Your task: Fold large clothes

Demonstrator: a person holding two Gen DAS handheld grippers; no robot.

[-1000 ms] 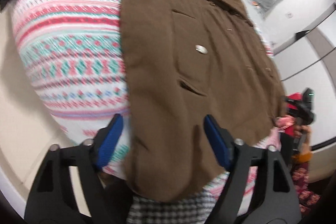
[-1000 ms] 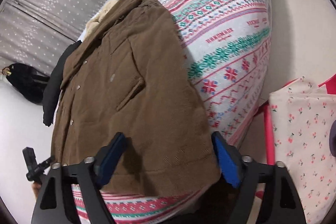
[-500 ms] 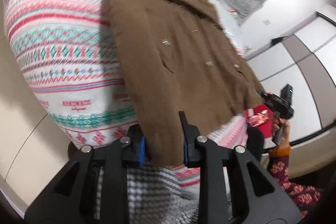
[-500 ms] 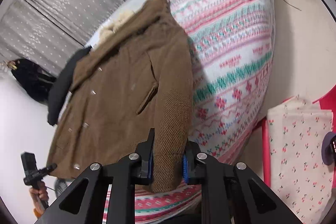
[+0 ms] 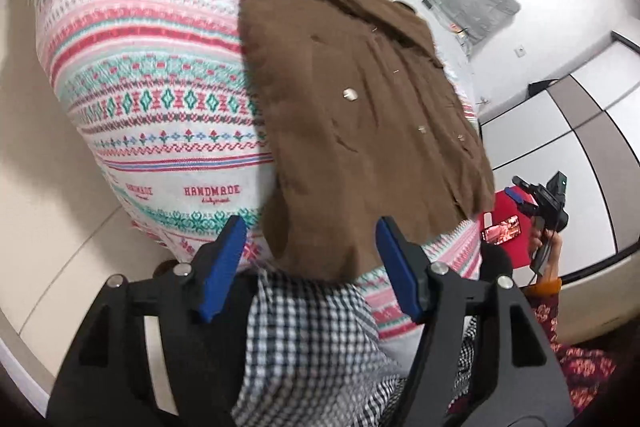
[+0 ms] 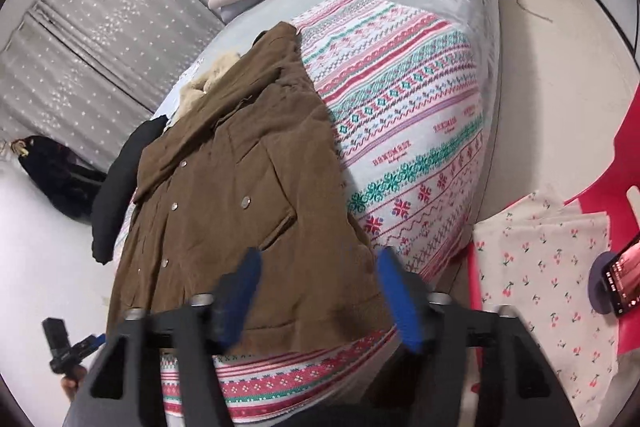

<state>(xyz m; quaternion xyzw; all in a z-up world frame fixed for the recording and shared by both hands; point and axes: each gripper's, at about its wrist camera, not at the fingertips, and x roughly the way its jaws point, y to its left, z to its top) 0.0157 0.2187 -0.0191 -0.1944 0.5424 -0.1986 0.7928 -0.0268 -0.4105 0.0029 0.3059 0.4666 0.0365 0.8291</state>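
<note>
Left wrist view: the left gripper [image 5: 308, 259] hangs over the near edge of the bed [image 5: 152, 95], its jaws opening with the hem of the brown coat [image 5: 352, 115] seen between the blue pads [image 5: 224, 263] but not pressed by them; the coat lies flat on the patterned blanket, collar toward the far end, hem drooping over the near edge; a person's checked clothing [image 5: 308, 339] shows just below; to fold well, I judge the hem should be pinched at a corner, not mid-edge, so the cloth lifts evenly; the blanket to the picture's left of the coat is bare, giving room.

Right wrist view: the right gripper [image 6: 320, 287] is likewise opening, blurred, over the coat's [image 6: 240, 195] other hem corner, nothing clamped; both corners should rise together and travel toward the collar; bare blanket runs on the picture's right to the bed's edge; a black garment [image 6: 120, 183] lies just beside the coat opposite; a red chair [image 6: 600, 195] with floral cloth [image 6: 540, 267] stands near the bed's near corner, worth avoiding.
</note>
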